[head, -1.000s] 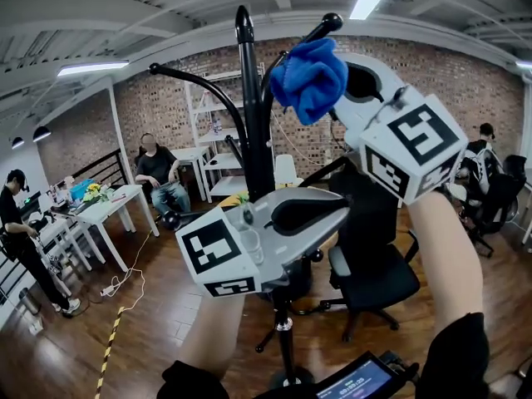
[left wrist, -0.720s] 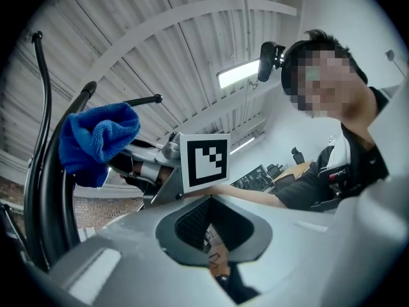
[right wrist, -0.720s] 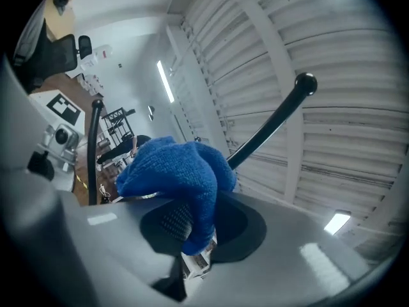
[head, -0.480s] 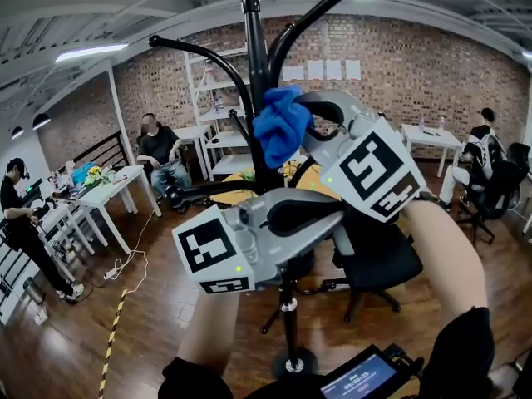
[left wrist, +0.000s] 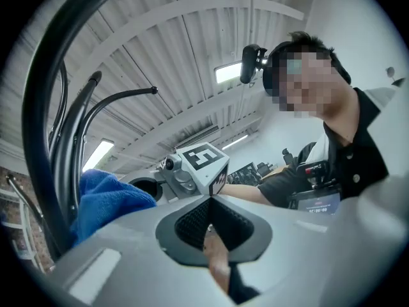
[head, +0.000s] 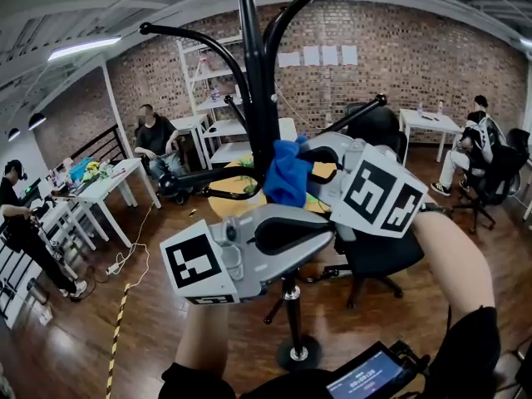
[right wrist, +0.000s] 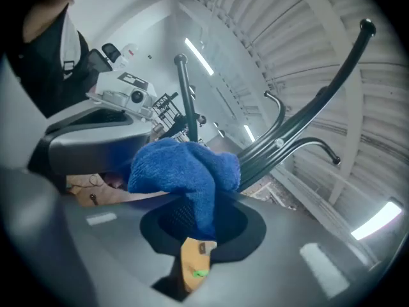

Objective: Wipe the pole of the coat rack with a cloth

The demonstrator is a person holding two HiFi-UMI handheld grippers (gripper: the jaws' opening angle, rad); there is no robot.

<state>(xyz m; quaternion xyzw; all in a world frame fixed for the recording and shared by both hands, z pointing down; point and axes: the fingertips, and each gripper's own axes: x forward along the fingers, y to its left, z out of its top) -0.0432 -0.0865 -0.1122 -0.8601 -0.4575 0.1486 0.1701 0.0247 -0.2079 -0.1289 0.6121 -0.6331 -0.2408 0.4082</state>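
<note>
**Wiping stroke on the coat rack.** We show the right gripper (head: 306, 166) with its fingers clamped on a bunched blue cloth (head: 288, 173). The cloth is pressed against the right side of the black pole (head: 256, 90), below the point where the hook arms (head: 193, 38) branch from the pole. We judge that the cloth is held as a wad so that a thick pad, not the fingers, meets the pole. Most of its length down to the base (head: 297, 352) looks yet to be wiped.

The left gripper (left wrist: 209, 211) has its fingers closed together on nothing. It sits just in front of the pole and lower than the cloth, and we cannot tell whether it touches the pole.

We read no brand. The cubes on both grippers carry only black-and-white square markers. The sheets (head: 320, 55) on the brick wall behind the pole and the small screen (head: 362, 381) near its base are too small to read.
</note>
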